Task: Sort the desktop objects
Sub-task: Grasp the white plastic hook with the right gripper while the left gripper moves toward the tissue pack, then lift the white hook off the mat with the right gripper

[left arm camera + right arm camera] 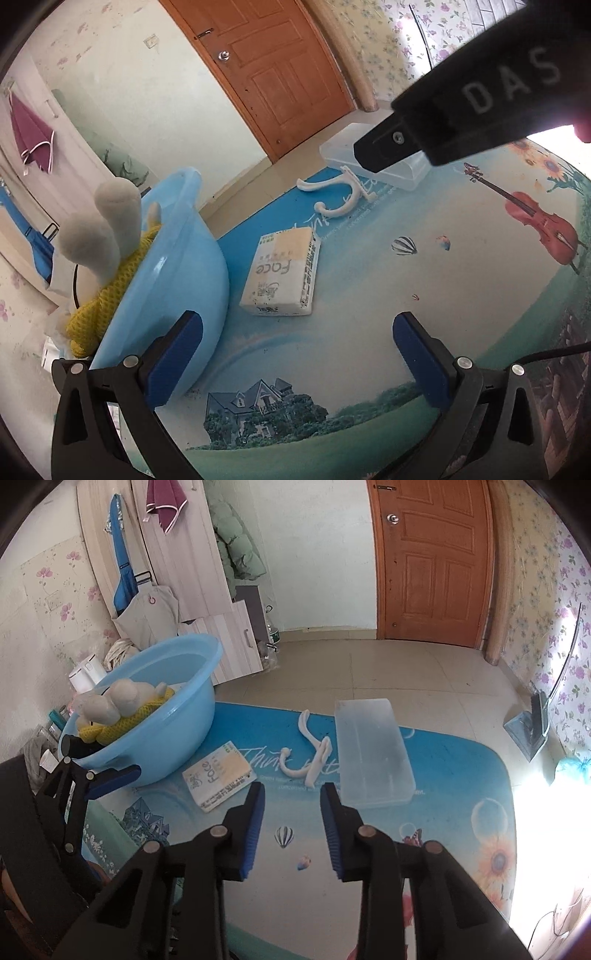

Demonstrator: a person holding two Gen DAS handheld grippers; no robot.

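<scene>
A tissue pack (pixel 282 273) marked "Face" lies on the picture mat, next to a light blue basin (pixel 173 280) that holds a plush toy (pixel 107 236) in yellow knit. My left gripper (pixel 295 332) is open and empty, just short of the pack. A white double hook (pixel 343 195) and a clear plastic box (pixel 384 162) lie farther off. In the right wrist view my right gripper (pixel 291 805) is open and empty above the mat, near the hook (pixel 314 753), the box (pixel 373 749) and the pack (pixel 218 775). The basin (pixel 177 701) stands at the left.
The mat (pixel 461 775) covers a round table with the tiled floor beyond. The right gripper's body (pixel 461 107) crosses the top right of the left wrist view. A wooden door (pixel 432 561) and leaning boards (pixel 177 554) stand at the back.
</scene>
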